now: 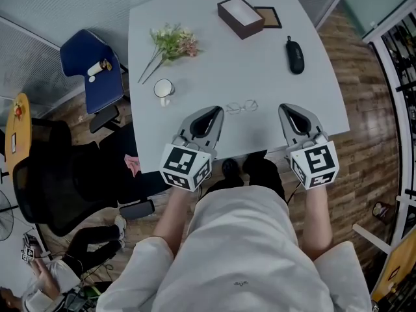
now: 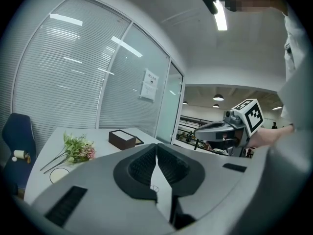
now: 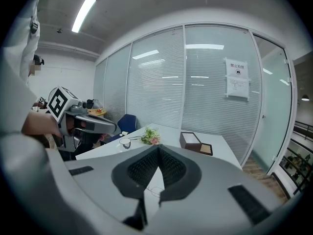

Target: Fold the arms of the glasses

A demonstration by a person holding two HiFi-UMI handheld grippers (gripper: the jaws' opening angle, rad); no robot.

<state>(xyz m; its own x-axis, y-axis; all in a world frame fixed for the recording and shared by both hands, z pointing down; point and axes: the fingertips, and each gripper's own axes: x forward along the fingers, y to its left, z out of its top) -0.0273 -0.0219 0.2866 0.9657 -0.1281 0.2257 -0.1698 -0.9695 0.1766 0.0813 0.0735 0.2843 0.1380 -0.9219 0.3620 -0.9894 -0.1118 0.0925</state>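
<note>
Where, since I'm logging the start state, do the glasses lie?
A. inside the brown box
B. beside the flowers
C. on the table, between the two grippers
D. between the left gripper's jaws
C: the head view shows the glasses lying on the table between the left gripper and the right gripper, held by neither.
</note>
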